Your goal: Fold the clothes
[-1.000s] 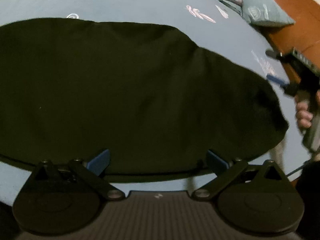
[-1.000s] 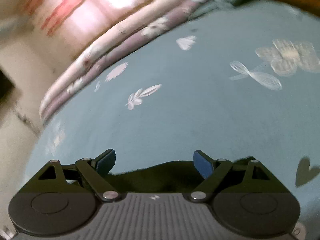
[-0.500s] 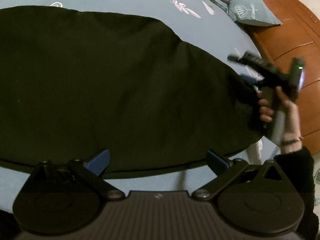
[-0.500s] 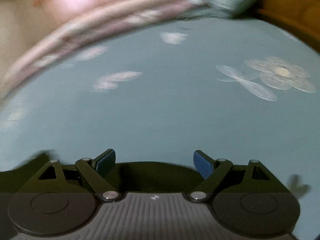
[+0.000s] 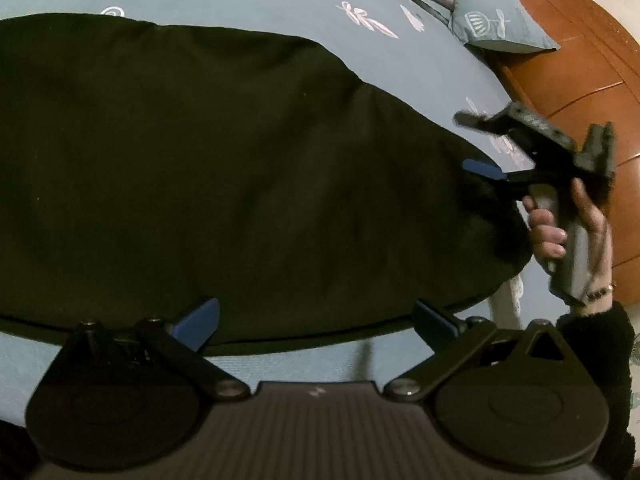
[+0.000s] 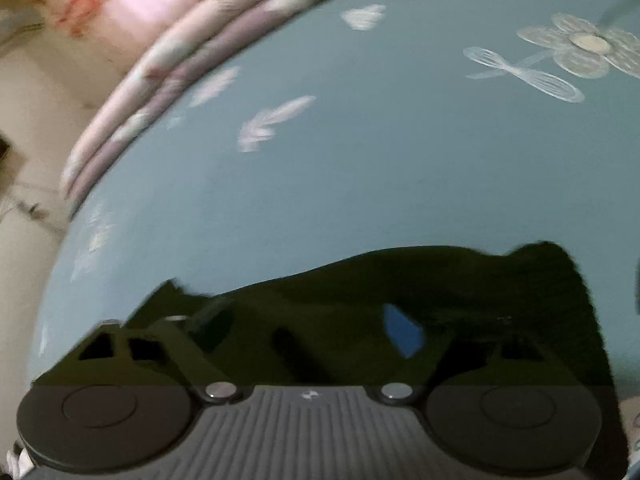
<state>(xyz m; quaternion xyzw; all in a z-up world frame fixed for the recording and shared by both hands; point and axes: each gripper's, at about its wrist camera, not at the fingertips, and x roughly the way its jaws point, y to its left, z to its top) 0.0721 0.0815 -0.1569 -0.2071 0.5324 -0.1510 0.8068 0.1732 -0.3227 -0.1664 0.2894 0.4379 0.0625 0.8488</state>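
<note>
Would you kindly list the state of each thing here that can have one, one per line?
black garment: spread flat on the bed, not yet folded.
left gripper: open, fingers at the garment's near edge, holding nothing.
right gripper: open, at the garment's right end; contact unclear.
bedsheet: smooth, uncovered beyond the garment.
pillow: lying at the bed's far corner.
</note>
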